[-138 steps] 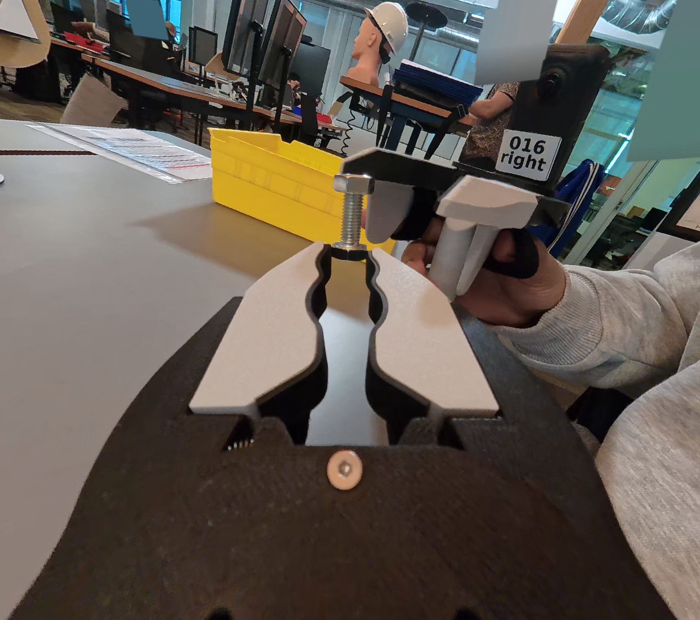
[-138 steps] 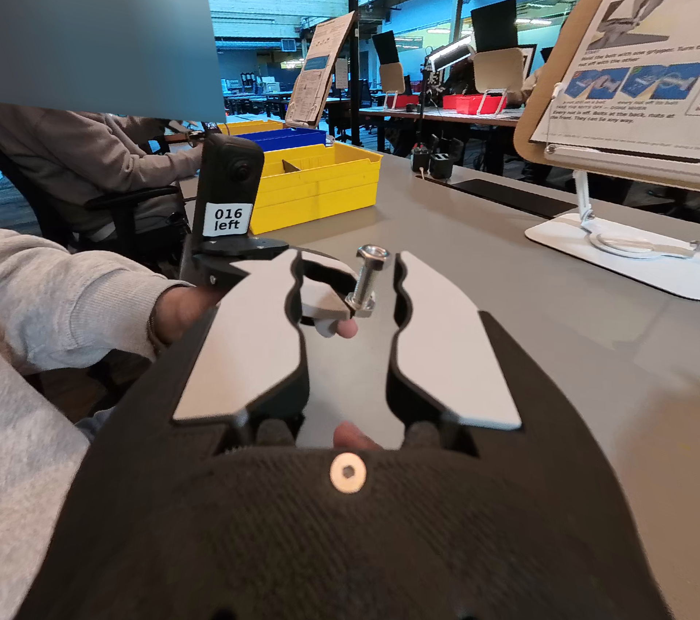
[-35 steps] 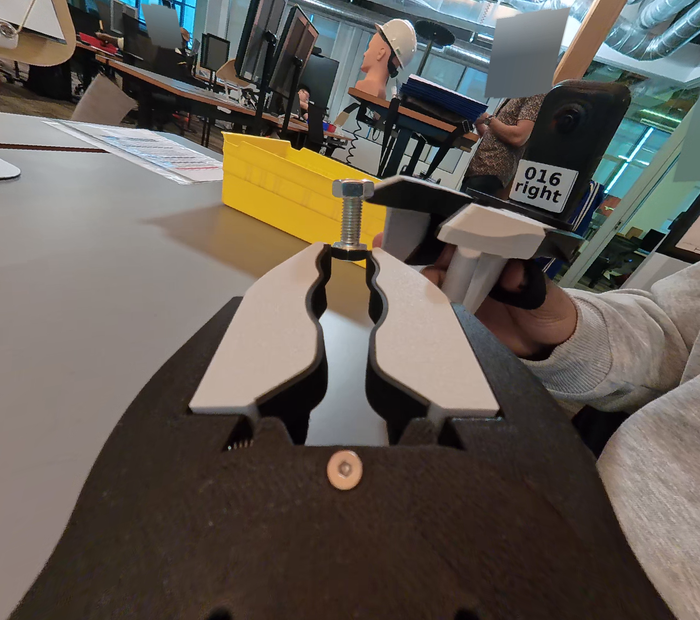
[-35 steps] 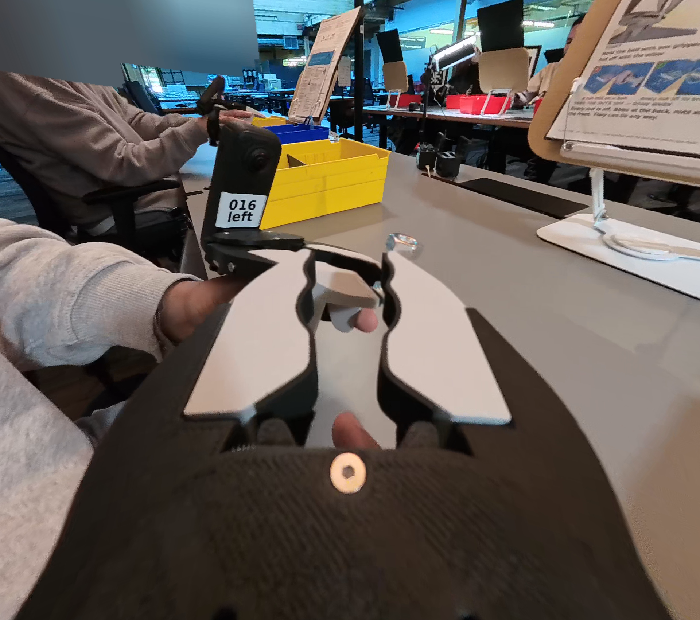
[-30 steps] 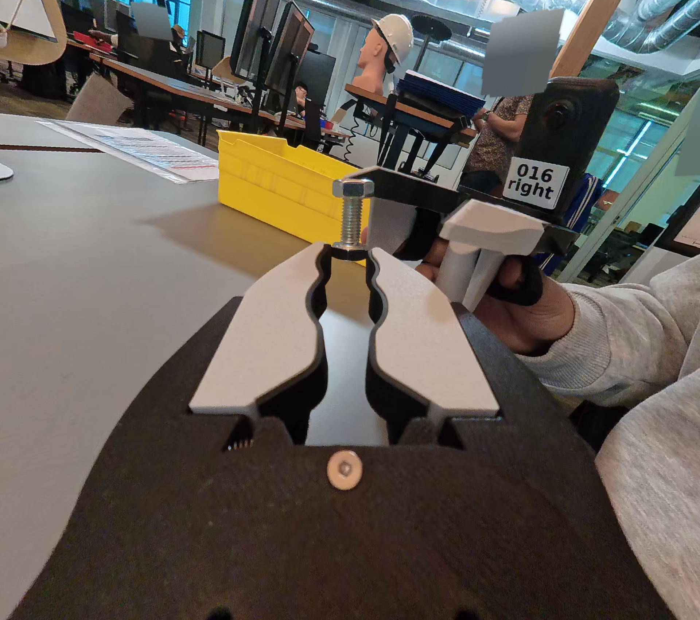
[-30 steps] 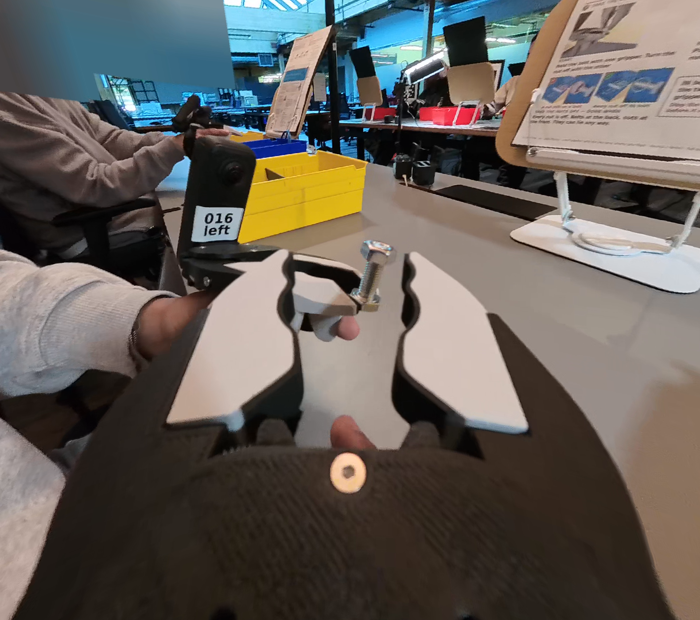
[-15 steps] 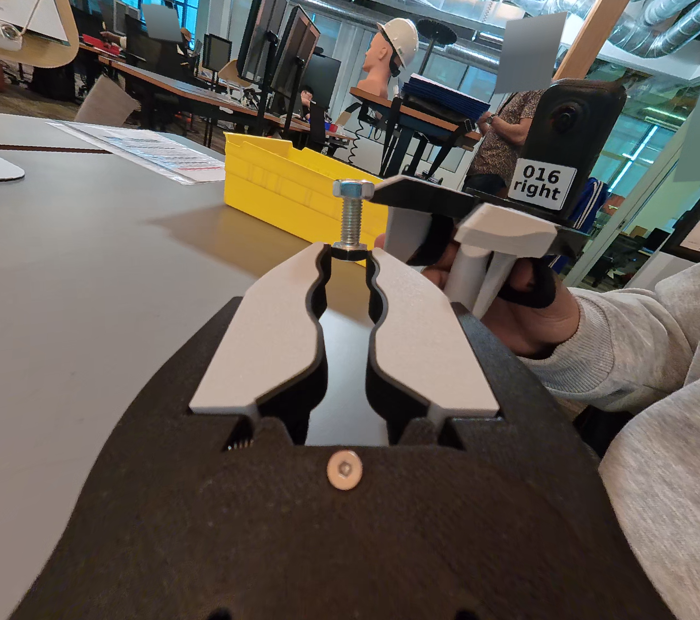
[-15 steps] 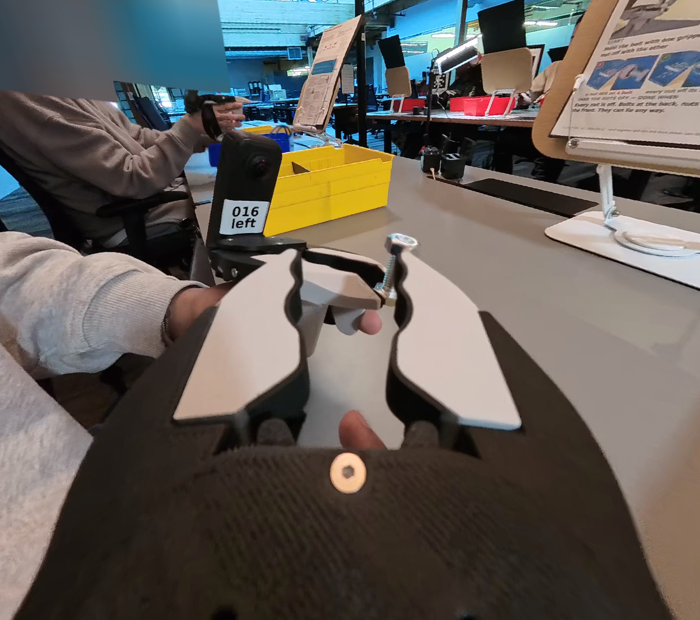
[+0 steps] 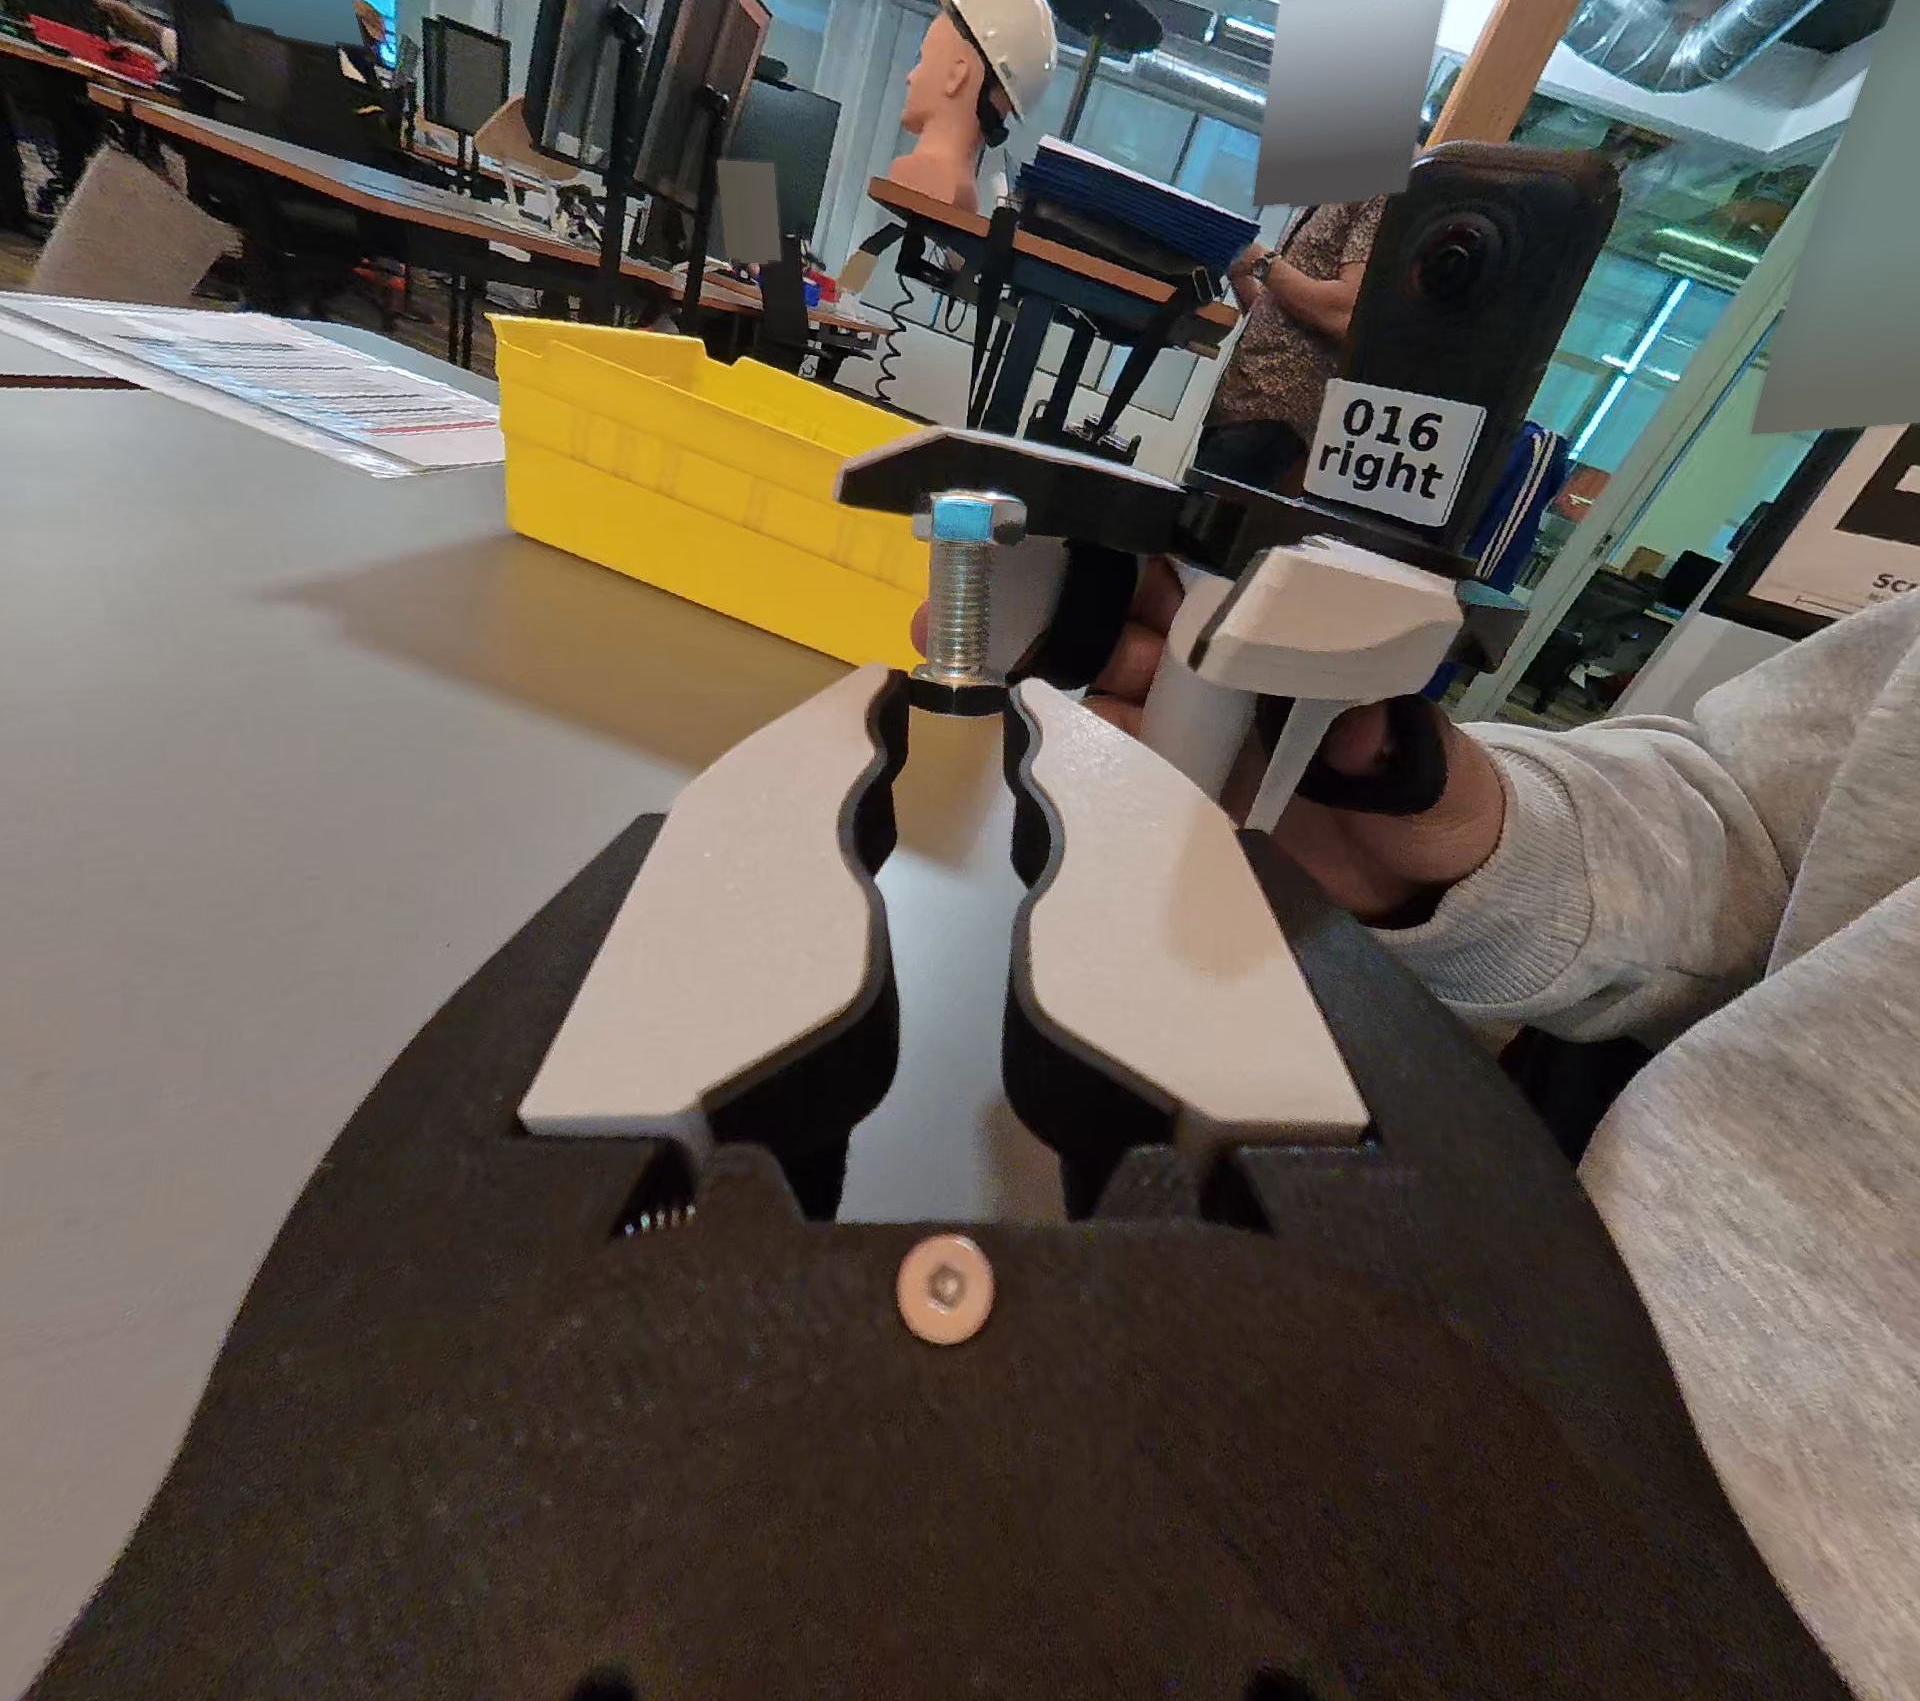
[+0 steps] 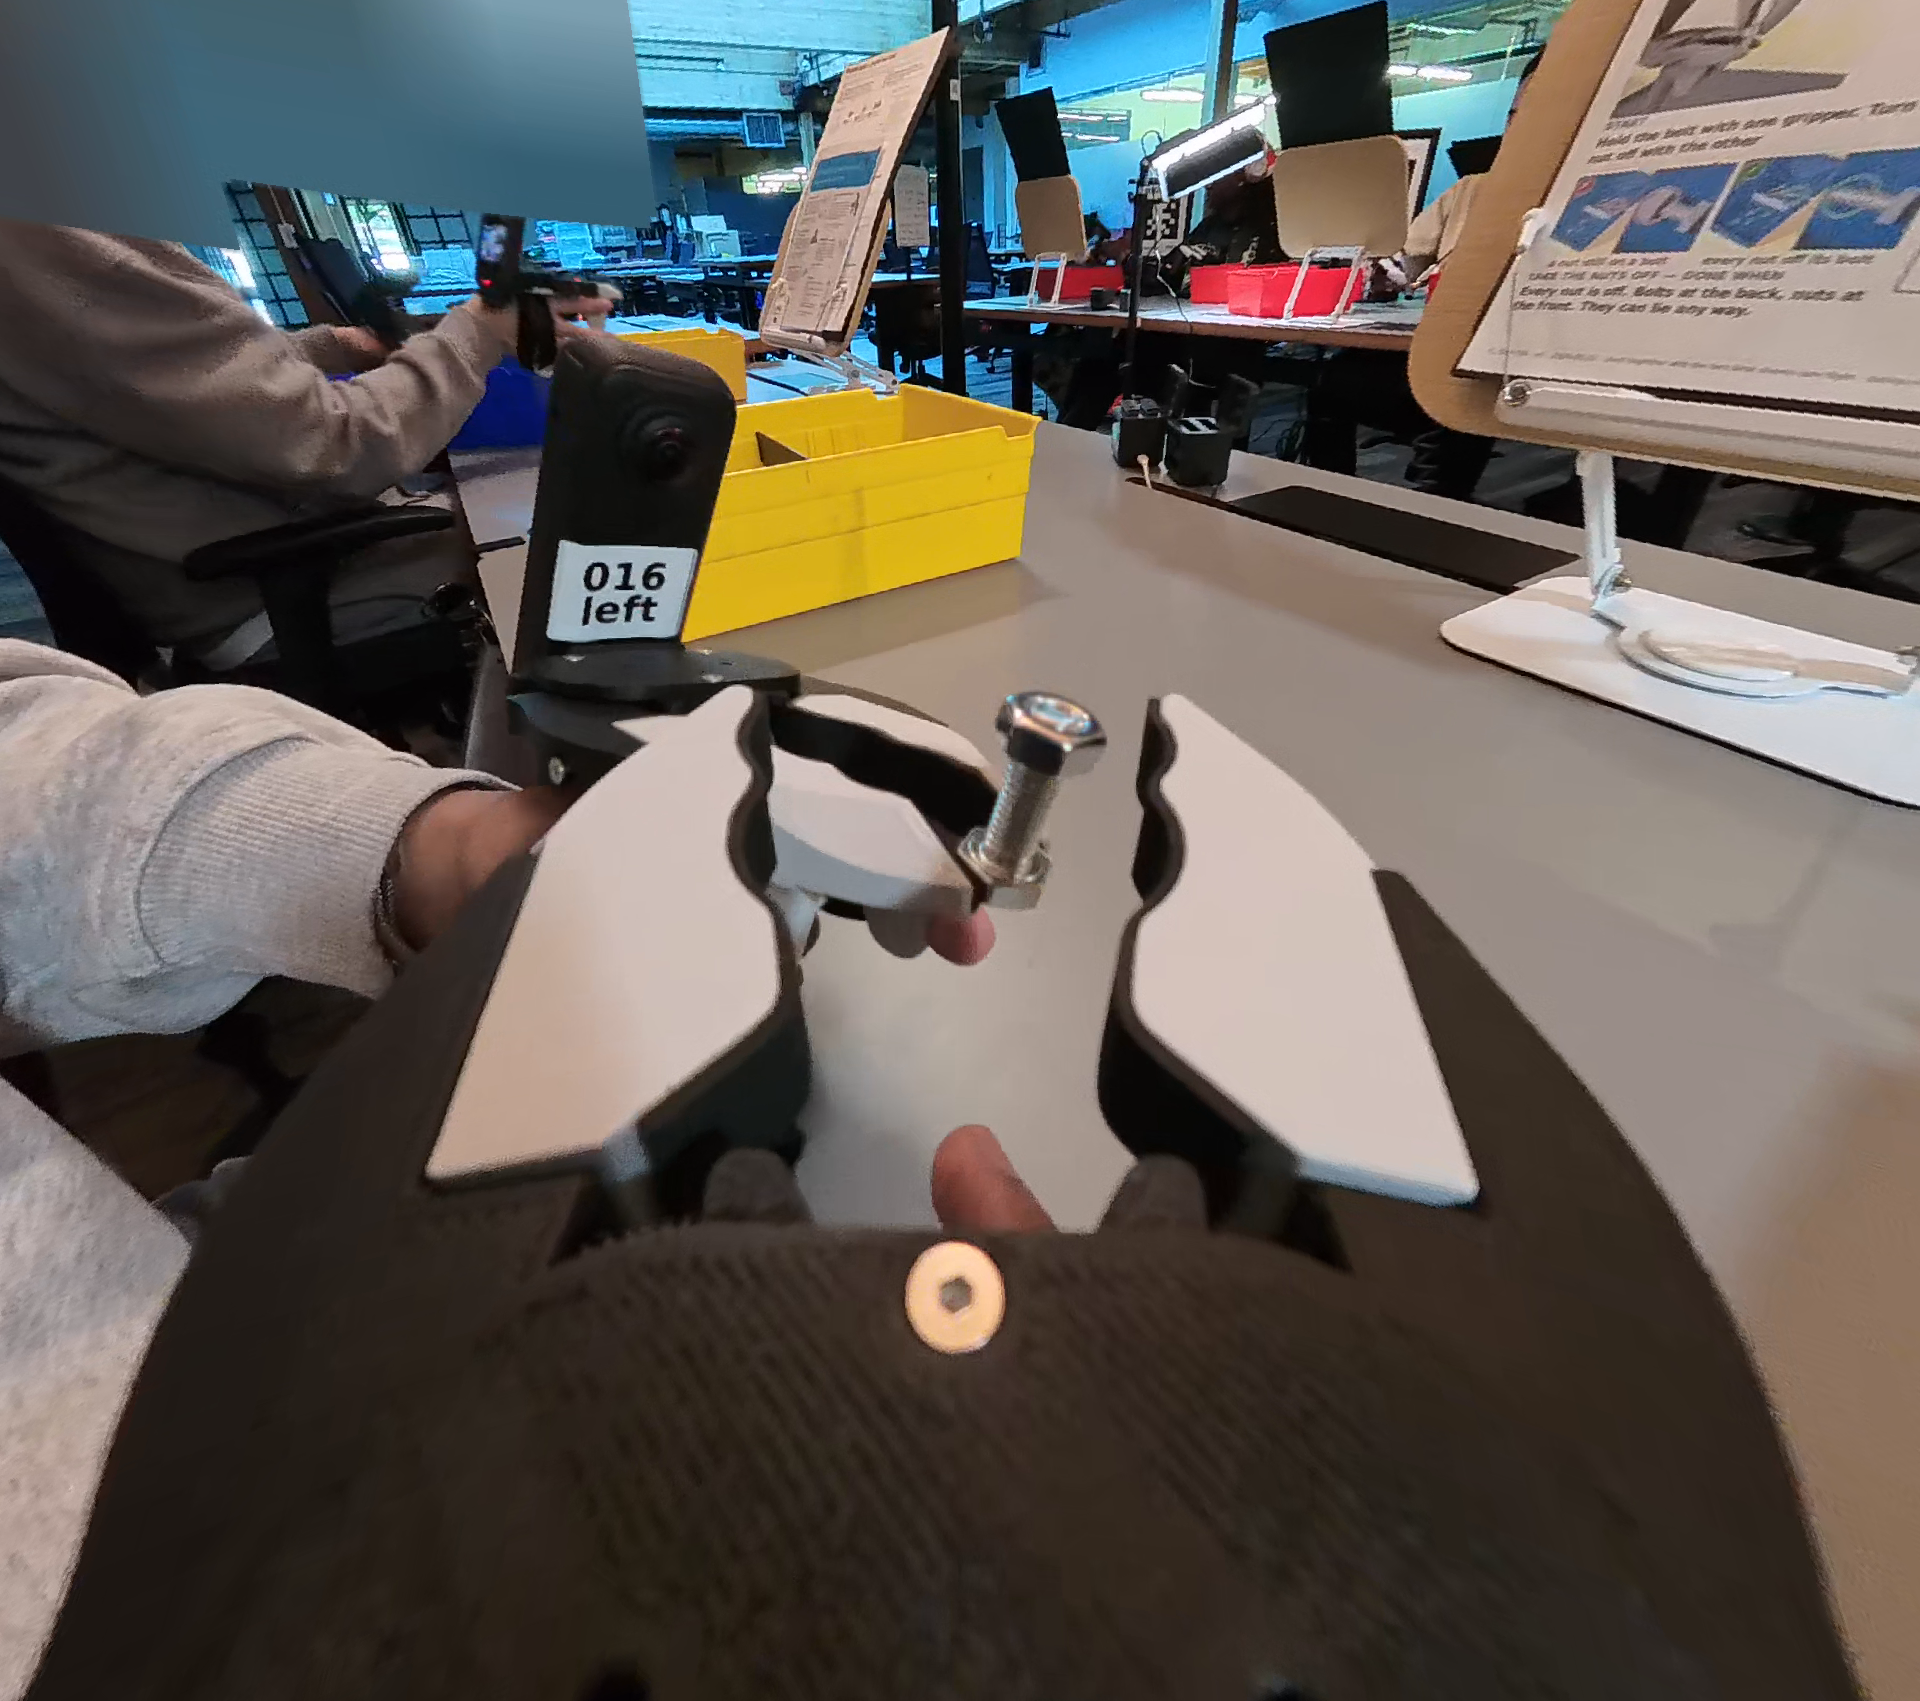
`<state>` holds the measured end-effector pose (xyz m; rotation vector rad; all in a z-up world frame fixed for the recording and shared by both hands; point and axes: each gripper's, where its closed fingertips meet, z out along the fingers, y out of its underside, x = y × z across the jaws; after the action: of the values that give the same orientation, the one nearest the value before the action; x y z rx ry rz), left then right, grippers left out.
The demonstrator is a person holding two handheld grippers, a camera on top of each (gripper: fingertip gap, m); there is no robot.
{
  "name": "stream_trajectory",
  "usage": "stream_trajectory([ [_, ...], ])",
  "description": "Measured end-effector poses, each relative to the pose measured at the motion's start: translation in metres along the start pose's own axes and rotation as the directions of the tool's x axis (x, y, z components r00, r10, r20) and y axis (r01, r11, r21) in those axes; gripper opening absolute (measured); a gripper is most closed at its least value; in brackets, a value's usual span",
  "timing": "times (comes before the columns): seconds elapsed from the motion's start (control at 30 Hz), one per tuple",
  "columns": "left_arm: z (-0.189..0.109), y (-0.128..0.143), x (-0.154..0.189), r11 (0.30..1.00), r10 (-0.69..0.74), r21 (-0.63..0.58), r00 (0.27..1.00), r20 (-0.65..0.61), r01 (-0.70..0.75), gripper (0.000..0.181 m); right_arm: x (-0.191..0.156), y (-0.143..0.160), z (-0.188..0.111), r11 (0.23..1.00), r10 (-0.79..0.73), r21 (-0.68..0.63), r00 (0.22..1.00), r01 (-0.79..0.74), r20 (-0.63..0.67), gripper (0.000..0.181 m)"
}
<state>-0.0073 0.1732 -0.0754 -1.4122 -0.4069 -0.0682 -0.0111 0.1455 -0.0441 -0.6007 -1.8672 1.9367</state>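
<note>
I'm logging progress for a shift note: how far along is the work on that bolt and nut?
Done: the left gripper is shut on the nut, with the bolt standing head-up above its jaws.
In hand: the right gripper is open, its jaws on either side of the bolt and not touching it.
Left: the nut sits at the thread's lower end, not yet off.

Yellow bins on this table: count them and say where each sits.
1. The yellow bin stands on the grey table, beyond the left gripper holding the bolt. Others may be hidden.
</note>
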Motion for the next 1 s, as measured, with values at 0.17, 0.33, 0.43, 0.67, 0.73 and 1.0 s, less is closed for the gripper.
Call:
stream_trajectory([
  [0.17,-0.002,-0.003,-0.004,1.000,-0.014,0.016,1.000,0.017,0.014,0.018,-0.004,0.001,0.001,1.000,0.013,-0.003,1.000,-0.013,0.027,0.065],
  [0.33,-0.005,-0.007,-0.013,0.999,-0.039,0.038,0.998,0.053,0.037,0.019,-0.004,-0.002,0.000,1.000,0.015,0.007,1.000,-0.015,0.026,0.064],
  [0.43,-0.007,-0.008,-0.017,0.998,-0.047,0.048,0.996,0.070,0.044,0.019,-0.004,-0.003,-0.001,1.000,0.024,0.013,0.999,-0.025,0.033,0.062],
  [0.67,-0.004,-0.005,-0.011,0.999,-0.025,0.026,0.999,0.047,0.024,0.019,-0.001,-0.006,-0.004,1.000,0.016,0.020,1.000,-0.016,0.012,0.052],
  [0.73,-0.002,-0.003,-0.006,1.000,-0.008,0.013,1.000,0.023,0.008,0.019,0.002,-0.005,-0.004,1.000,0.015,0.021,1.000,-0.015,-0.003,0.057],
  [1.0,0.003,0.004,0.008,0.999,0.025,-0.021,0.999,-0.033,-0.026,0.018,0.000,0.002,0.002,1.000,0.013,-0.007,1.000,-0.013,0.003,0.071],
])
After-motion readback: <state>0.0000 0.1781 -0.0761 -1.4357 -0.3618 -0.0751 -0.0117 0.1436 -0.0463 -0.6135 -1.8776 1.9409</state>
